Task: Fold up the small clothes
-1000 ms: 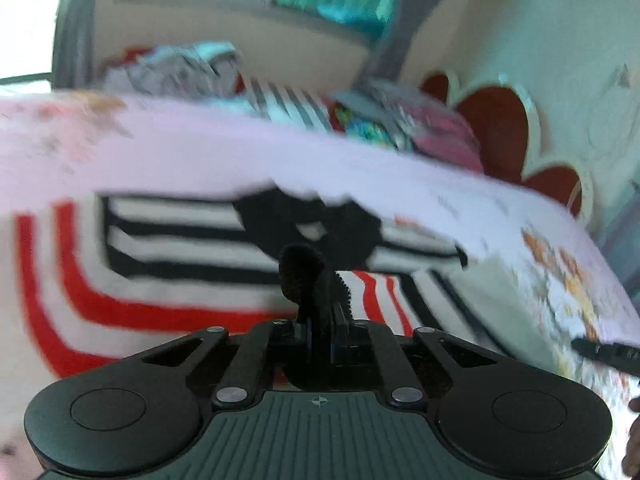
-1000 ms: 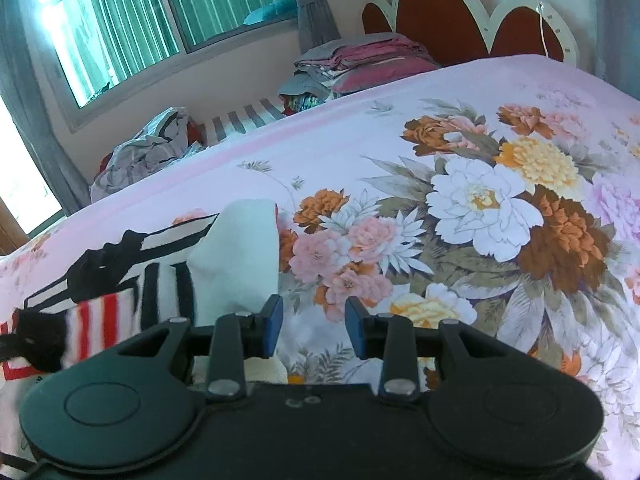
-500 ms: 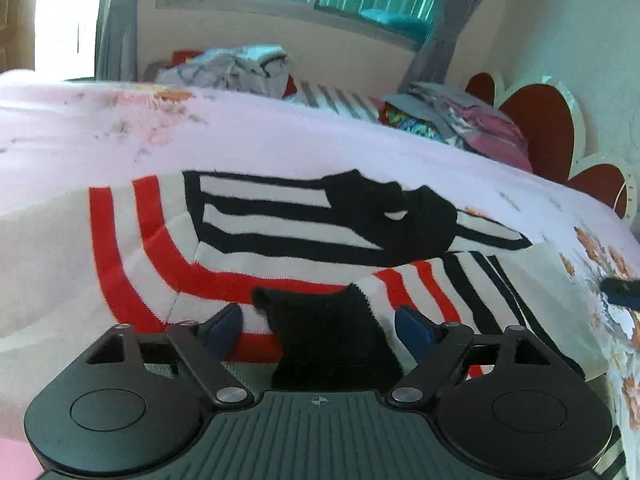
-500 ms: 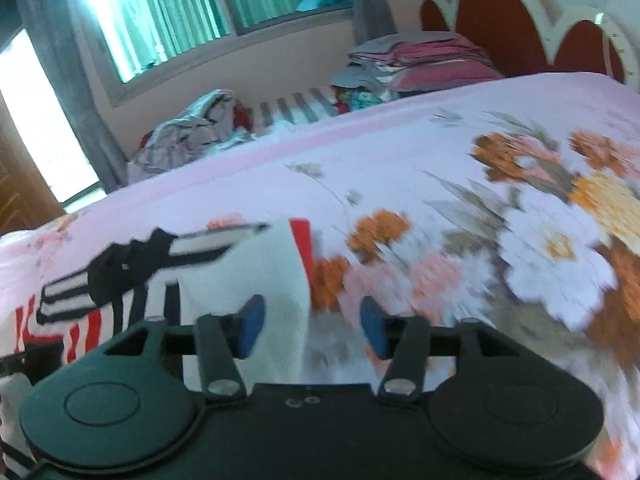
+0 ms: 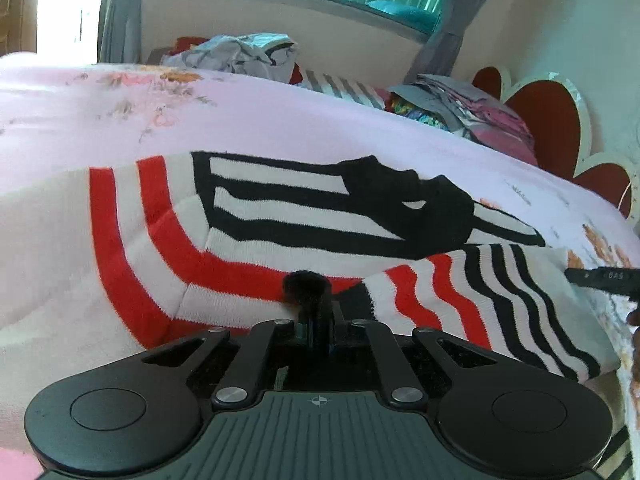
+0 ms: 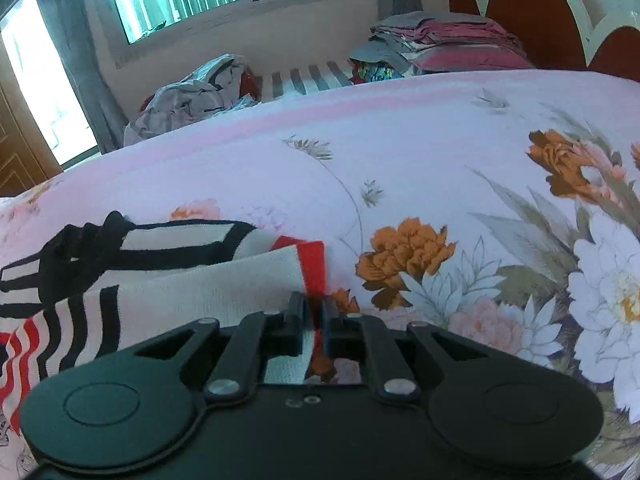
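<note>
A white knit garment (image 5: pixel 256 248) with red and black stripes lies partly folded on the floral bedsheet (image 6: pixel 400 152).
</note>
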Demonstrator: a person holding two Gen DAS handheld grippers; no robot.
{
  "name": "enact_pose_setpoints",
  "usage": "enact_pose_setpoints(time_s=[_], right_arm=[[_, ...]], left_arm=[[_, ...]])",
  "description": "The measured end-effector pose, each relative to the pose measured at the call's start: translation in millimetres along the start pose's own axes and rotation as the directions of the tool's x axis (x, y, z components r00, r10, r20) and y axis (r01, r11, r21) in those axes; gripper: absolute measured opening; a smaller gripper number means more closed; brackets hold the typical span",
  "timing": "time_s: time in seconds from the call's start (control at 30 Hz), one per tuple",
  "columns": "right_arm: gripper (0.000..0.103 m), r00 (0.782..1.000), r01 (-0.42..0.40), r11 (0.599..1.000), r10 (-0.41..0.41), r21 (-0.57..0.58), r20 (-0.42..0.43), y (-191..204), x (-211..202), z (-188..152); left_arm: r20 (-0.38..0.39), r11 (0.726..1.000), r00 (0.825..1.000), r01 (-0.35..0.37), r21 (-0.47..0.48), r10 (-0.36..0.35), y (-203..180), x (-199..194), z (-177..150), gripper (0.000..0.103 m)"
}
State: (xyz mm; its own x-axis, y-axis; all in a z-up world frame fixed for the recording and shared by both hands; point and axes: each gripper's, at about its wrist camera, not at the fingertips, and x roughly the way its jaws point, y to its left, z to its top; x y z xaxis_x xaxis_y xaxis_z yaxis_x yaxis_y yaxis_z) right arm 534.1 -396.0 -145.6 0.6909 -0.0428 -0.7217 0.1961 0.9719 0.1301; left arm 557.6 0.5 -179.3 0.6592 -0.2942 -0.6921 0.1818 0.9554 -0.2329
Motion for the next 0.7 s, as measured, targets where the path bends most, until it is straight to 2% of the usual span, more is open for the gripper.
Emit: enact_pose_setpoints(time_s=[0.03,0.07,0.1,0.13,0.17,0.2,0.3,0.4,0.47,0.5,0.53,0.6,0.7], right_arm=[[0.013,1.0,0.017,1.0,-0.017,-0.011,0.001,1.6,-2.2,0.3],[0.024,0.999,0.044,0.999,-0.044,-0.018,0.016,2.2,-7.3,1.5],[0.032,0.997,0.065,0.998,-0.064,-0.02,0.048,1.8,-14.5,3.7],[0.033,0.995,0.065,0.998,-0.063,-0.023,0.081,1.5,-23.7,5.5],[0.032,0.995,0.035,0.999,-0.032,-0.024,0.093,0.9,-29.6,5.8],[0.027,0.996,-0.002,0.999,0.005,-0.034,0.09,2.1,-32.3,6.0],[0.024,0.996,-0.065,0.992,0.07,-0.11,0.045,20.4,-22.5,4.2],[0.024,0.996,-0.087,0.979,0.089,-0.186,0.002,39.7,-5.7,3.3],[0.026,0.999,-0.04,0.966,0.045,-0.255,0.012,43.7,3.1,5.7],[0.025,1.0,0.006,0.97,-0.004,-0.241,0.011,35.6,9.4,11.3],[0.023,1.0,0.018,0.98,-0.02,-0.197,-0.007,25.4,15.7,16.9],[0.029,0.998,0.004,0.994,-0.01,-0.11,-0.054,5.0,23.8,27.9],[0.025,0.998,0.005,0.983,-0.018,-0.186,-0.067,14.4,18.7,28.5]], left_arm=[[0.004,1.0,1.0,-0.017,0.004,0.017,-1.6,-1.0,1.2,0.016],[0.004,0.999,0.999,-0.042,0.004,0.042,-2.1,-3.0,2.4,0.033],[0.017,0.996,0.996,-0.089,0.004,0.089,-3.4,-9.7,4.5,0.043],[0.065,0.989,0.987,-0.15,0.013,0.149,-6.3,-19.9,5.4,0.065],[0.115,0.982,0.977,-0.186,0.029,0.182,-12.1,-29.1,5.7,0.069],[0.142,0.983,0.976,-0.173,0.054,0.164,-21.2,-36.1,8.0,0.069],[0.129,0.986,0.99,-0.072,0.149,0.052,-62.2,-29.9,13.4,0.068],[0.042,0.963,0.999,0.009,0.268,-0.021,-106.9,1.4,14.7,0.068],[0.013,0.944,1.0,0.008,0.331,-0.013,-124.2,21.8,12.0,0.069],[-0.007,0.938,1.0,-0.006,0.346,0.009,-126.2,32.4,12.2,0.069],[-0.024,0.937,0.999,-0.035,0.349,0.046,-123.5,42.5,12.6,0.069],[-0.024,0.953,0.999,-0.012,0.302,0.021,-111.4,46.8,15.5,0.069],[-0.022,0.953,0.999,-0.035,0.299,0.044,-114.1,41.7,17.6,0.069]])
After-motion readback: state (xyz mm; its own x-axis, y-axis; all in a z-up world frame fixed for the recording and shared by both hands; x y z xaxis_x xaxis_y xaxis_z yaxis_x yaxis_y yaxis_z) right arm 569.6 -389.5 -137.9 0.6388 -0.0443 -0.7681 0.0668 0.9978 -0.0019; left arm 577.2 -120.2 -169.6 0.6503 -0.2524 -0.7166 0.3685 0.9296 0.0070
